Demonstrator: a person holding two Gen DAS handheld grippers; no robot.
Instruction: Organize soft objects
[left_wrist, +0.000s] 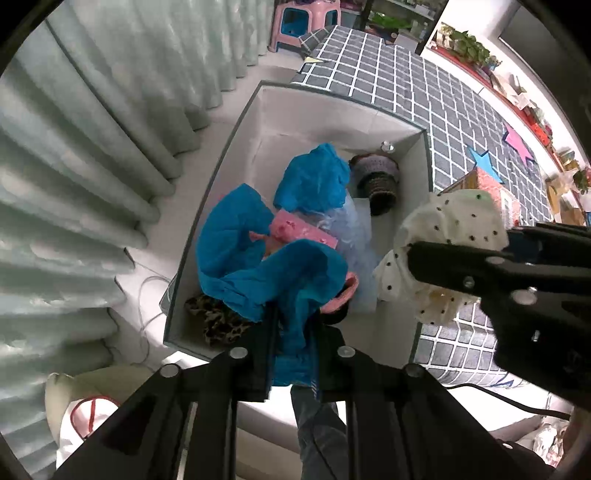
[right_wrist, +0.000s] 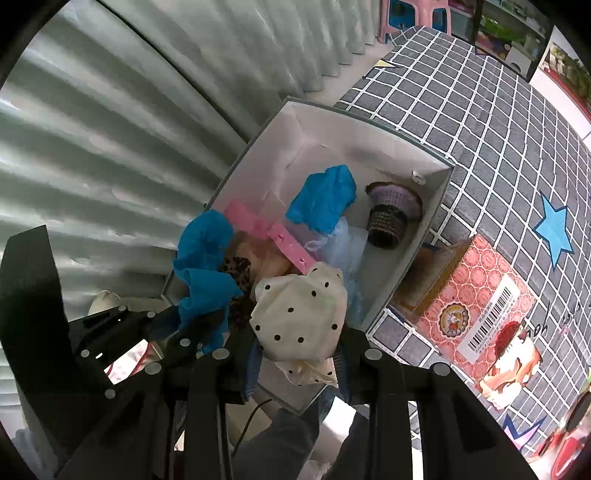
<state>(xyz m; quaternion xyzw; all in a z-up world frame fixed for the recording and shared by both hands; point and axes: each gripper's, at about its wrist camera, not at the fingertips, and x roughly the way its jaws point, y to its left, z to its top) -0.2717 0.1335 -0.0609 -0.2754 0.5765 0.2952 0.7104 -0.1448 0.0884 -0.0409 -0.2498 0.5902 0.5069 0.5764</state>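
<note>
A white storage box (left_wrist: 334, 99) (right_wrist: 434, 155) stands beside the checked bed. Inside lie blue cloth, a pink strap (right_wrist: 266, 230), pale blue tulle (left_wrist: 352, 229), a leopard-print piece (left_wrist: 218, 319) and a knitted purple-and-black hat (left_wrist: 378, 181) (right_wrist: 391, 210). My left gripper (left_wrist: 293, 325) is shut on a blue cloth (left_wrist: 273, 273) over the box's near end; it also shows in the right wrist view (right_wrist: 203, 295). My right gripper (right_wrist: 301, 354) is shut on a white black-dotted cloth (right_wrist: 301, 314) (left_wrist: 450, 225), held above the box's right rim.
Grey-green curtains (left_wrist: 92, 147) hang to the left. A grey checked bedcover (left_wrist: 424, 92) with blue (left_wrist: 482, 160) and pink star shapes lies right of the box. A red patterned carton (right_wrist: 476, 295) sits on it beside the box. A pink stool (left_wrist: 303, 22) stands far back.
</note>
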